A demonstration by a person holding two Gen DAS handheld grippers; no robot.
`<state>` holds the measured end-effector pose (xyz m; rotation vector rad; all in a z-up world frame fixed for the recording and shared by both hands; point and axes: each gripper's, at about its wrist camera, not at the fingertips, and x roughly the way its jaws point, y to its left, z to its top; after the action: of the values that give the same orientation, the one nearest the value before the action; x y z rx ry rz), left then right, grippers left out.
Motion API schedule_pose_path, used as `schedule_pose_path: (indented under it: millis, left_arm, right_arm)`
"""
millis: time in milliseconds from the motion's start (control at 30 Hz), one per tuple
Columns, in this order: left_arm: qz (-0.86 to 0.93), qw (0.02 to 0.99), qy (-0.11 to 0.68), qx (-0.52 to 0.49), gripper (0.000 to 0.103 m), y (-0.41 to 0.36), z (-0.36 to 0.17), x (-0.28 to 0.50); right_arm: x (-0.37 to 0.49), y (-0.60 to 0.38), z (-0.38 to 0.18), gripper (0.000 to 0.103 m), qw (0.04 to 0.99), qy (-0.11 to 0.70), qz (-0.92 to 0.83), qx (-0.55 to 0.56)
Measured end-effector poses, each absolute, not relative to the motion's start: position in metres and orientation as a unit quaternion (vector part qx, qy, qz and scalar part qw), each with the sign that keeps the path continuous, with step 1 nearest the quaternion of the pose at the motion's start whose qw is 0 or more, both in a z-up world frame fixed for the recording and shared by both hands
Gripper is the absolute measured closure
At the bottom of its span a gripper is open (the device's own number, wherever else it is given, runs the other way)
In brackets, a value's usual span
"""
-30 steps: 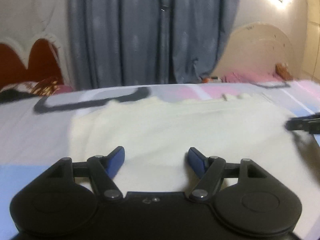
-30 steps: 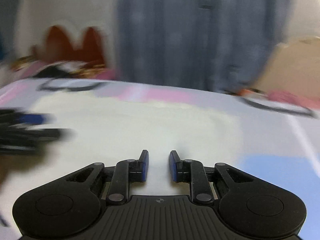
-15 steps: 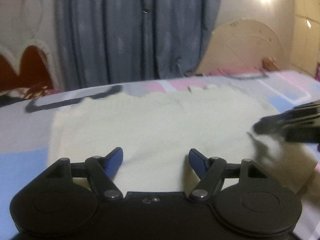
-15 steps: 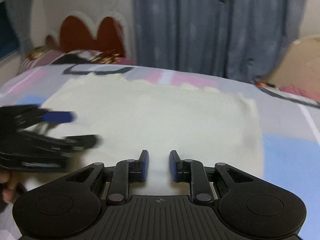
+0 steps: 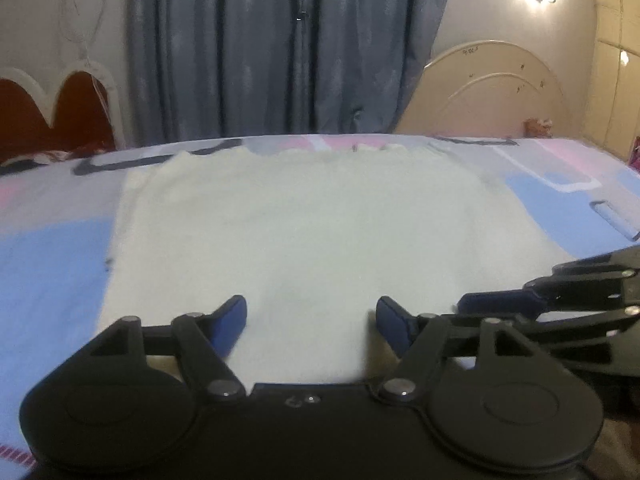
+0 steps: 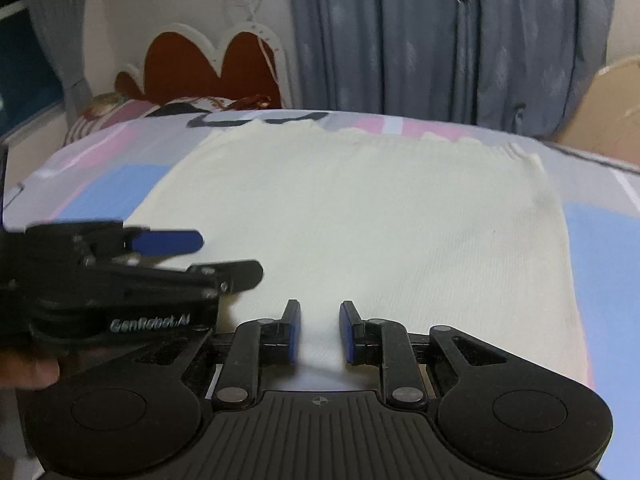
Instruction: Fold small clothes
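Here the cream knit garment point(image 5: 304, 232) lies spread flat on the bed, directly ahead of both grippers, its ribbed weave and scalloped far edge plain in the right wrist view point(image 6: 360, 216). The left gripper point(image 5: 311, 314) hovers over the near hem with its blue pads wide apart and nothing between them. The right gripper point(image 6: 319, 330) is just above the same near edge, its pads parted by a narrow gap through which the cream cloth shows; they do not pinch it. The two grippers are close beside each other: the right one reaches in from the right of the left camera's view point(image 5: 560, 300), and the left one crosses in from the left of the right camera's view point(image 6: 152, 256).

Under the garment is the bedsheet point(image 5: 48, 264), patterned in blue, pink and grey blocks. Beyond the far edge of the bed hang grey-blue curtains point(image 5: 280, 48). To the far left stands a red headboard with a white scalloped rim point(image 6: 208, 68), to the far right a cream arched headboard point(image 5: 492, 92).
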<state>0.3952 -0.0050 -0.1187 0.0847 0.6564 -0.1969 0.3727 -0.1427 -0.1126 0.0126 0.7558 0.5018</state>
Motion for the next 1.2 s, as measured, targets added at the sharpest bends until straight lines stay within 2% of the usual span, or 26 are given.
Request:
schedule_pose_path:
  millis: [167, 367, 467, 600, 667, 767, 867, 933, 1200]
  left_arm:
    - [-0.070, 0.941, 0.330, 0.021, 0.031, 0.022, -0.123, 0.389]
    - [-0.047, 0.942, 0.331, -0.019, 0.037, 0.073, -0.122, 0.376]
    - [-0.033, 0.942, 0.333, -0.019, 0.042, 0.075, -0.122, 0.372]
    - [-0.029, 0.939, 0.341, -0.018, 0.041, 0.083, -0.127, 0.367]
    - [-0.031, 0.941, 0.336, -0.009, 0.040, 0.084, -0.133, 0.367]
    - [-0.027, 0.939, 0.344, -0.007, 0.041, 0.089, -0.131, 0.367]
    - [-0.024, 0.940, 0.340, -0.006, 0.041, 0.089, -0.134, 0.367]
    - [-0.021, 0.941, 0.337, -0.004, 0.041, 0.091, -0.136, 0.366]
    - [-0.022, 0.943, 0.332, -0.006, 0.041, 0.076, -0.130, 0.370]
  right_arm:
    - [0.379, -0.138, -0.116, 0.082, 0.898, 0.375, 0.230, -0.007]
    - [0.383, -0.225, -0.117, 0.082, 0.915, 0.390, 0.105, 0.006]
    - [0.380, -0.238, -0.115, 0.082, 0.913, 0.391, 0.116, 0.007]
    - [0.371, -0.238, -0.102, 0.082, 0.923, 0.365, 0.119, 0.007]
    - [0.375, -0.235, -0.115, 0.082, 0.913, 0.393, 0.110, 0.000]
    - [0.371, -0.233, -0.115, 0.082, 0.915, 0.387, 0.112, -0.015]
    - [0.362, -0.240, -0.106, 0.082, 0.924, 0.363, 0.117, 0.006]
    - [0.366, -0.235, -0.114, 0.082, 0.916, 0.385, 0.113, -0.008]
    - [0.367, -0.233, -0.114, 0.082, 0.912, 0.392, 0.116, -0.023]
